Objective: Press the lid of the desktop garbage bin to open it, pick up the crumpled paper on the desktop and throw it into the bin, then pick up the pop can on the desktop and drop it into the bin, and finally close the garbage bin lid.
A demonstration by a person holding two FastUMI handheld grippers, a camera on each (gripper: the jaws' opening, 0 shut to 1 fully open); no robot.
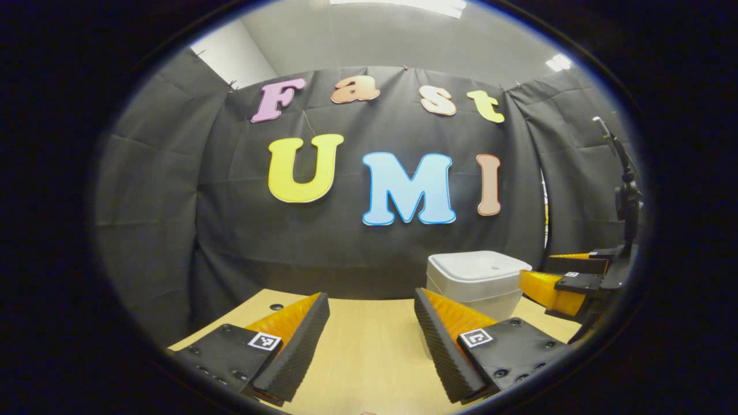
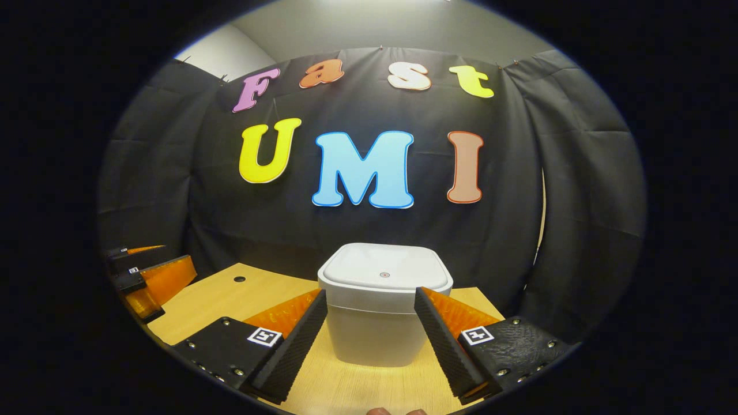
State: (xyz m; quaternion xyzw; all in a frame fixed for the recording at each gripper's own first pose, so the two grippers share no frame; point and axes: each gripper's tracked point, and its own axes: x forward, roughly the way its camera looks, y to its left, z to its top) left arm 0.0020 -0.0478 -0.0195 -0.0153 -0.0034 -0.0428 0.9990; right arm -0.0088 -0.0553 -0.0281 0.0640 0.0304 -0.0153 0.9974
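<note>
Right gripper view had the garbage bin (image 2: 375,314) dead ahead of my right gripper (image 2: 371,337), lid (image 2: 385,268) down, fingers spread with nothing held. My left gripper (image 1: 372,340), also spread and holding nothing, had it off right, so I judged the right nearer for the press.

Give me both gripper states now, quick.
Left gripper: open, holding nothing, over the table.
Right gripper: open, holding nothing, facing the bin, lid closed.
</note>
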